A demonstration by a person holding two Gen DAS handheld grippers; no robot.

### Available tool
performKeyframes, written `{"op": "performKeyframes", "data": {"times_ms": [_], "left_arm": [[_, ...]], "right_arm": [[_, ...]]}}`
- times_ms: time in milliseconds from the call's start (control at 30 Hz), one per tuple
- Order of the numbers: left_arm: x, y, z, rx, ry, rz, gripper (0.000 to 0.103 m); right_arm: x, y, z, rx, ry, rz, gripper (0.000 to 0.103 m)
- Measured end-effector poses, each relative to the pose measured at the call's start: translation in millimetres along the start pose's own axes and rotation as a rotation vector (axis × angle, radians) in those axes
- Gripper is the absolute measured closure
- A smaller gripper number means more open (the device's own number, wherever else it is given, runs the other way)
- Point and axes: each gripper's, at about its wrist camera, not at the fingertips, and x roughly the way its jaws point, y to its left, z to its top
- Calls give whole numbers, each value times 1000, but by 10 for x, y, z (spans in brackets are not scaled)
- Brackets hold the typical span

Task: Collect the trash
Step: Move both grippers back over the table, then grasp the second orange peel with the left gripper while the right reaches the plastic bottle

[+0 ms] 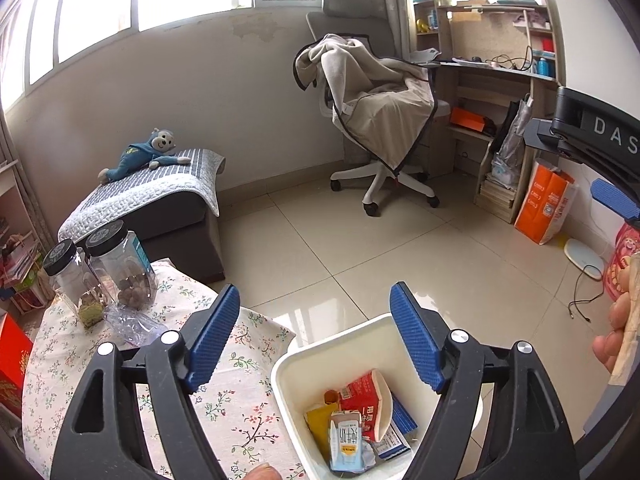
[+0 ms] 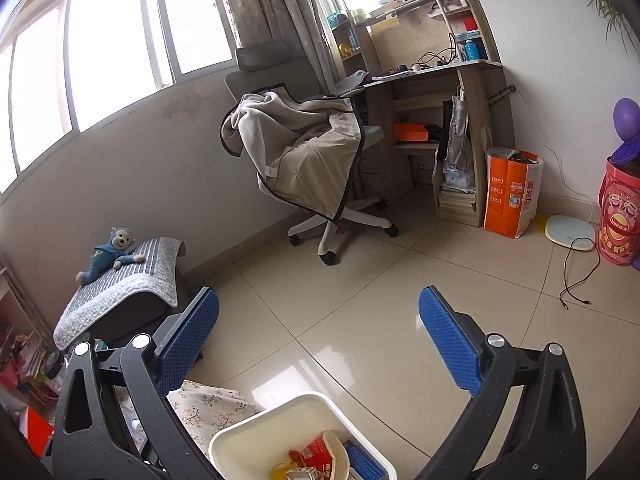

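A white trash bin stands on the floor beside a low table with a floral cloth. Inside it lie a red paper cup, a small milk carton, a yellow wrapper and a blue packet. My left gripper hangs over the bin, jaws open, nothing between them. In the right wrist view the same bin sits low in the picture, and my right gripper stands wide open and empty above it. The right gripper's blue pad shows at the far right of the left wrist view.
Two black-lidded clear jars and a crumpled plastic bag sit on the table. A footstool with a blue plush monkey, a draped office chair, a desk, an orange bag and a loose cable ring the tiled floor.
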Motion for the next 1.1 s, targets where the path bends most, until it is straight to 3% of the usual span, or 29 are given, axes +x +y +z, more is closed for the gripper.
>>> {"op": "performKeyframes", "data": {"times_ms": [300, 700, 900, 1100], "left_arm": [[-21, 448, -35, -30, -6, 72, 22], [167, 1371, -289, -144, 79, 183, 21], [448, 1971, -529, -206, 185, 262, 21], [921, 2643, -900, -280, 367, 308, 21]], "right_arm": [[46, 450, -129, -124, 40, 22, 7], [125, 1369, -471, -351, 122, 109, 7], [180, 1743, -632, -440, 160, 139, 7], [307, 2042, -810, -525, 215, 159, 7]]}}
